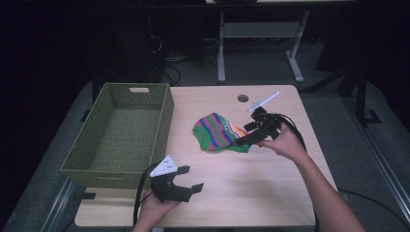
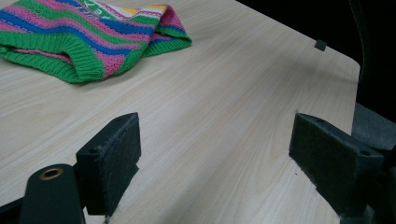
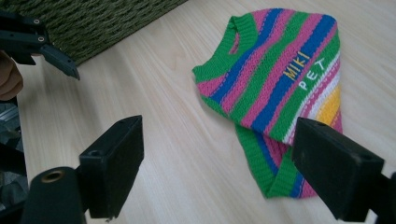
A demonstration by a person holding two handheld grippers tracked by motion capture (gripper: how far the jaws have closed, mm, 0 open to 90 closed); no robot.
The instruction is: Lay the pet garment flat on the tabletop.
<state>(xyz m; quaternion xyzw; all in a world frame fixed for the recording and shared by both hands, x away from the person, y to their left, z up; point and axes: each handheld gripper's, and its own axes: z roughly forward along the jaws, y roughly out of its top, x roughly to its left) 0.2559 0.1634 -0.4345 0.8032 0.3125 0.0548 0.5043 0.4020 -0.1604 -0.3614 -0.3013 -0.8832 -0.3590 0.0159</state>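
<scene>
High view: both grippers idle-wide around a striped knit pet sweater [image 1: 220, 132], mid-frame.
Left: empty olive woven basket [image 1: 87, 159], likely the drop spot. Lower centre: left gripper [image 1: 186, 178], jaws spread, clear of cloth. Right: right gripper [image 1: 249, 134], jaws spread at the ribbed green hem, nothing pinched.

Inventory on the table [image 1: 270, 193]: one striped knitted pet sweater [image 1: 218, 133] lying just right of one green woven basket [image 1: 123, 133], and two hand-held grippers, one left gripper [image 1: 189, 180] near the basket's front corner and one right gripper [image 1: 246, 134] at the sweater's far side from the basket.
</scene>
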